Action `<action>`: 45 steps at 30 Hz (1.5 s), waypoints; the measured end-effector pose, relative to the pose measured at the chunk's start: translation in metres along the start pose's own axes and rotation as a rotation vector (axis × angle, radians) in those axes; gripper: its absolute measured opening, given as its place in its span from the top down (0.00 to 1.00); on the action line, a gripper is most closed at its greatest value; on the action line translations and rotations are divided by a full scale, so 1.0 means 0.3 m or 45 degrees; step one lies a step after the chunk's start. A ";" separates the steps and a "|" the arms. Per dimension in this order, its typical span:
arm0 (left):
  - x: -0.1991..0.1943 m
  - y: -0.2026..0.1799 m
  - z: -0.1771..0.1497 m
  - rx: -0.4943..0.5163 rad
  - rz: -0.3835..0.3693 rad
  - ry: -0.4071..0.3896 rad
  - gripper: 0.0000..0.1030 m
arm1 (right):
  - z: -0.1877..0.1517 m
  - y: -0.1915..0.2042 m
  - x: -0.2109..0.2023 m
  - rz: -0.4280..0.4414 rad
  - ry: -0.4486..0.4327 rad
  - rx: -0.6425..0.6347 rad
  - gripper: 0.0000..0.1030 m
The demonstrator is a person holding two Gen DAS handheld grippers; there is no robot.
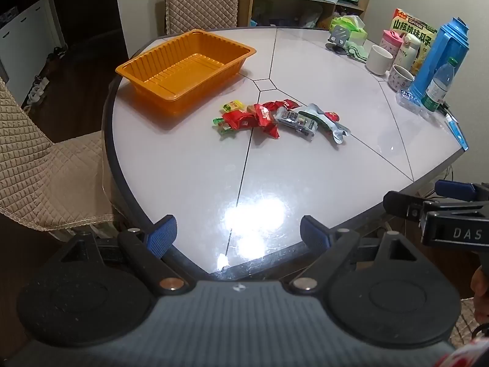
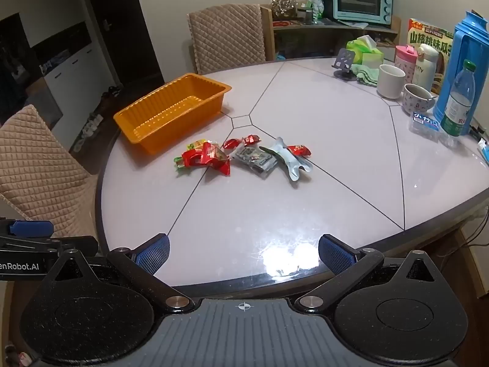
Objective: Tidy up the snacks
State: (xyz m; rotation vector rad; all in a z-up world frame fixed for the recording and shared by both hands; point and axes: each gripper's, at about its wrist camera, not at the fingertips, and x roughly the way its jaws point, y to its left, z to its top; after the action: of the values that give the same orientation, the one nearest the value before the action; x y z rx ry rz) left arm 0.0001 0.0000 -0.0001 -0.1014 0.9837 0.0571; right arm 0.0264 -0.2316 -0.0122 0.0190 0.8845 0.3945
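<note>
A heap of snack packets lies mid-table: red wrappers (image 1: 256, 117) (image 2: 207, 156), a yellow-green packet (image 1: 233, 105), a grey foil pack (image 1: 298, 122) (image 2: 253, 157) and a silver pouch (image 1: 328, 122) (image 2: 290, 159). An empty orange plastic tray (image 1: 186, 70) (image 2: 174, 110) stands to their left, towards the far side. My left gripper (image 1: 238, 234) hangs open over the table's near edge, far short of the snacks, nothing between its blue pads. My right gripper (image 2: 244, 252) is likewise open and empty above the near edge; its fingertips (image 1: 452, 187) also show at the right edge of the left wrist view.
Along the right side of the round white table (image 1: 305, 165) stand a blue jug (image 2: 464, 70), a water bottle (image 2: 458, 101), mugs (image 2: 391, 81), a tissue box (image 2: 368, 52) and a snack bag (image 2: 428, 39). Quilted chairs (image 2: 36, 171) (image 2: 227, 35) stand close by. A shelf with a small oven (image 2: 360, 0) is behind.
</note>
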 end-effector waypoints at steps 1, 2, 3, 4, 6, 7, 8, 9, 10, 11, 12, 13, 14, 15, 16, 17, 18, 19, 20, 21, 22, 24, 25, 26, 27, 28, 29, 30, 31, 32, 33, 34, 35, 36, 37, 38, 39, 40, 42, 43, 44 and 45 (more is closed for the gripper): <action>0.000 0.000 0.000 0.000 0.001 -0.002 0.16 | 0.000 0.000 0.000 0.001 0.000 0.001 0.00; 0.000 0.000 0.000 0.001 0.003 -0.002 0.16 | 0.001 0.001 0.001 0.001 0.001 0.000 0.00; 0.000 0.000 0.000 0.001 0.005 -0.002 0.16 | 0.001 0.000 0.000 0.004 -0.001 0.002 0.00; 0.000 0.000 0.000 0.002 0.008 -0.004 0.16 | 0.001 0.001 0.000 0.005 -0.001 0.002 0.00; 0.000 -0.001 0.000 0.003 0.008 -0.005 0.16 | 0.002 0.001 0.000 0.006 -0.002 0.001 0.00; 0.000 -0.001 0.000 0.002 0.009 -0.005 0.16 | 0.002 0.001 0.001 0.004 -0.002 0.001 0.00; 0.000 -0.002 0.000 0.001 0.008 -0.005 0.16 | 0.003 0.002 0.001 0.002 -0.001 0.001 0.00; 0.000 -0.002 0.000 0.001 0.007 -0.006 0.16 | 0.003 0.002 0.001 0.001 -0.001 0.001 0.00; 0.000 -0.003 0.000 0.002 0.007 -0.006 0.16 | 0.003 0.002 0.002 0.001 -0.001 0.001 0.00; 0.000 -0.004 0.000 0.001 0.006 -0.006 0.16 | 0.003 0.003 0.001 0.001 -0.001 0.001 0.00; 0.000 -0.002 0.000 0.000 0.006 -0.006 0.16 | 0.003 0.003 0.002 0.001 -0.001 0.001 0.00; 0.000 -0.002 0.000 0.000 0.006 -0.006 0.16 | 0.003 0.003 0.002 0.001 -0.001 0.000 0.00; 0.000 -0.003 0.000 -0.001 0.006 -0.006 0.16 | 0.004 0.004 0.002 0.000 -0.001 0.000 0.00; -0.001 -0.003 -0.001 0.000 0.005 -0.007 0.16 | 0.004 0.004 0.002 0.000 -0.001 0.000 0.00; -0.001 -0.003 -0.001 0.000 0.006 -0.007 0.16 | 0.004 0.004 0.002 0.001 -0.001 0.001 0.00; -0.001 -0.003 0.000 0.000 0.005 -0.007 0.16 | 0.004 0.004 0.002 0.001 0.000 0.000 0.00; -0.001 -0.002 -0.001 -0.001 0.004 -0.008 0.16 | 0.004 0.004 0.002 0.000 -0.001 0.001 0.00; -0.001 -0.003 -0.001 -0.001 0.003 -0.008 0.16 | 0.005 0.004 0.002 0.000 -0.001 0.001 0.00; -0.001 -0.002 0.000 0.000 0.003 -0.007 0.16 | 0.005 0.004 0.002 0.001 -0.001 0.000 0.00; -0.001 -0.001 -0.001 -0.001 0.002 -0.007 0.16 | 0.004 0.004 0.001 -0.001 -0.001 0.000 0.00; -0.002 -0.002 -0.001 0.000 0.003 -0.008 0.16 | 0.005 0.004 0.001 -0.002 -0.002 0.000 0.00; -0.001 -0.001 -0.001 -0.001 0.002 -0.008 0.16 | 0.005 0.004 0.000 0.000 -0.001 0.001 0.00; -0.001 -0.001 -0.001 -0.002 0.003 -0.008 0.16 | 0.005 0.004 0.000 -0.001 -0.002 0.001 0.00; -0.001 -0.001 -0.001 -0.002 0.002 -0.008 0.16 | 0.005 0.004 -0.001 -0.002 -0.002 0.000 0.00; -0.001 -0.001 -0.001 -0.002 0.002 -0.008 0.16 | 0.005 0.004 -0.001 -0.001 -0.002 0.000 0.00; -0.001 -0.001 -0.001 -0.002 0.002 -0.008 0.16 | 0.005 0.004 -0.002 -0.001 -0.001 0.000 0.00; -0.001 0.000 -0.001 -0.002 0.001 -0.008 0.16 | 0.005 0.004 -0.002 0.000 -0.001 0.000 0.00; -0.001 0.000 -0.001 -0.002 0.001 -0.008 0.16 | 0.005 0.004 -0.002 0.000 -0.001 -0.001 0.00; -0.001 -0.001 -0.001 -0.002 0.002 -0.008 0.16 | 0.005 0.005 -0.002 0.000 -0.002 -0.001 0.00; -0.001 0.000 -0.001 -0.002 0.001 -0.009 0.16 | 0.006 0.005 -0.002 0.000 -0.002 0.000 0.00; -0.001 0.000 -0.001 -0.002 0.001 -0.008 0.16 | 0.006 0.005 -0.002 0.000 -0.002 0.000 0.00; -0.001 0.000 -0.001 -0.002 0.001 -0.008 0.16 | 0.006 0.006 -0.002 0.000 -0.002 0.001 0.00; -0.002 0.000 -0.001 -0.002 0.001 -0.009 0.16 | 0.006 0.006 -0.003 -0.001 -0.002 0.000 0.00; -0.001 0.000 -0.001 -0.002 0.000 -0.009 0.16 | 0.006 0.007 -0.003 0.000 -0.003 0.000 0.00; -0.001 0.000 -0.001 -0.002 0.000 -0.009 0.16 | 0.007 0.007 -0.002 -0.001 -0.003 -0.001 0.00; -0.002 0.000 -0.001 -0.002 0.000 -0.009 0.16 | 0.007 0.008 -0.002 -0.001 -0.002 -0.001 0.00; -0.002 0.000 -0.001 -0.002 -0.001 -0.009 0.16 | 0.007 0.008 -0.003 -0.001 -0.002 0.000 0.00; -0.002 0.000 -0.001 -0.002 -0.001 -0.009 0.16 | 0.007 0.008 -0.003 0.000 -0.003 0.000 0.00; -0.002 0.000 -0.001 -0.002 -0.002 -0.010 0.16 | 0.008 0.008 -0.003 -0.002 -0.002 0.000 0.00; -0.002 0.000 -0.001 -0.002 -0.001 -0.010 0.16 | 0.008 0.009 -0.004 -0.001 -0.003 0.000 0.00; -0.002 0.000 -0.001 -0.002 -0.001 -0.010 0.16 | 0.008 0.009 -0.004 -0.001 -0.004 -0.001 0.00; -0.002 0.000 -0.001 -0.002 -0.001 -0.010 0.16 | 0.008 0.009 -0.004 -0.001 -0.004 -0.001 0.00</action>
State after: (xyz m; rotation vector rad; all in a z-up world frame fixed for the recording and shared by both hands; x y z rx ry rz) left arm -0.0005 0.0000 0.0001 -0.1033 0.9760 0.0575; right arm 0.0265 -0.2293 -0.0093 0.0187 0.8817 0.3937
